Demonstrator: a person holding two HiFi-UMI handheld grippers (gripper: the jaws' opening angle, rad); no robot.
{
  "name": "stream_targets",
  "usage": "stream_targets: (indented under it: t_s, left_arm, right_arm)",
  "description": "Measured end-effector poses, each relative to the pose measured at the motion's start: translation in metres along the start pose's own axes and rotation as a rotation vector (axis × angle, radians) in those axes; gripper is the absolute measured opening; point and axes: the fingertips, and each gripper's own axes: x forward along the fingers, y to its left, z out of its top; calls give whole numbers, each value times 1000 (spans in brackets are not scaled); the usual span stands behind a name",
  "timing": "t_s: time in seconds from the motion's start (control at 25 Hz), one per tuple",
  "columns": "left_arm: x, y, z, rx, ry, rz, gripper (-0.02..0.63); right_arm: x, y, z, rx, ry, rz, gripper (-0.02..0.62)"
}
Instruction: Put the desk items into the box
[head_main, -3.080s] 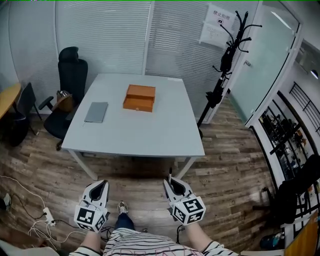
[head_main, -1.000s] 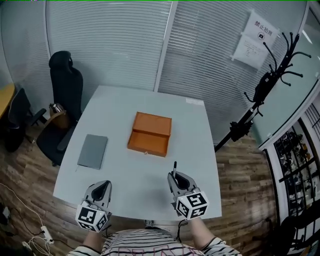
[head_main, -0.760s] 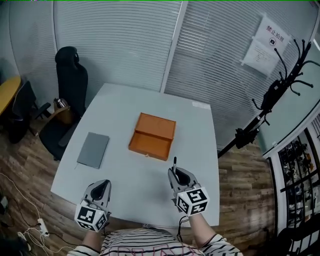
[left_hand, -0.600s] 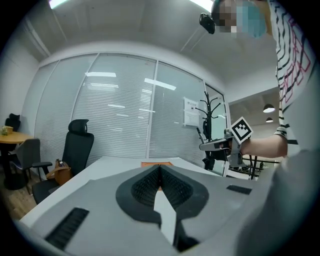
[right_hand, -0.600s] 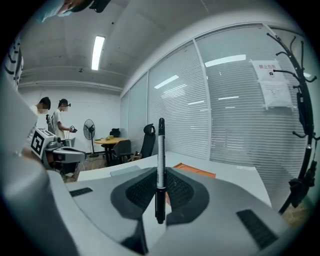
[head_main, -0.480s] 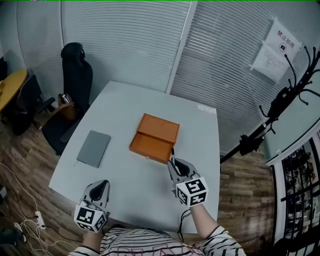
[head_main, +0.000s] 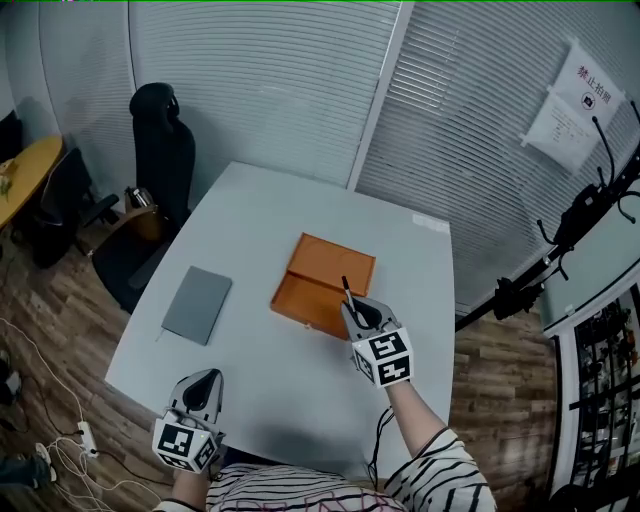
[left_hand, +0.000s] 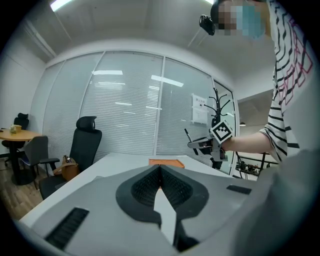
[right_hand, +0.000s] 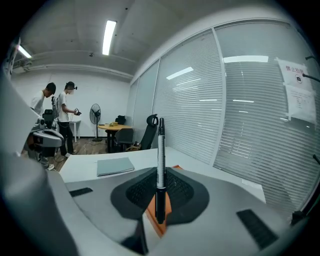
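Nearest, the left gripper (head_main: 204, 382) is held low at the near edge of the worktop (head_main: 250, 215), marker cube toward the person. Its jaws are pressed together with nothing between them, pointing across the worktop.

Further out, the right arm, in a striped sleeve (head_main: 432, 468), is stretched forward and slightly left. The right gripper (head_main: 356, 311) hangs over the near right part of the orange box (head_main: 318, 288). Its jaws are clenched on a black and silver pen (head_main: 347, 295), gripped near its lower end so that most of its length rises above the jaws, tilted a little away from the person.

The orange box lies open around the middle of the worktop. A grey notebook (head_main: 197, 304) lies flat to its left, apart from it.

Beyond the worktop's far left corner stands a black office chair (head_main: 161, 140), with slatted blinds (head_main: 280, 70) behind.
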Motion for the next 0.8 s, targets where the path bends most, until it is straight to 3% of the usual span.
stream_targets:
  t_s: [0.8]
  left_arm:
    - [23,66,-4,-35,44,-38,22]
  right_arm:
    - [130,3,-74,-42,292,3,58]
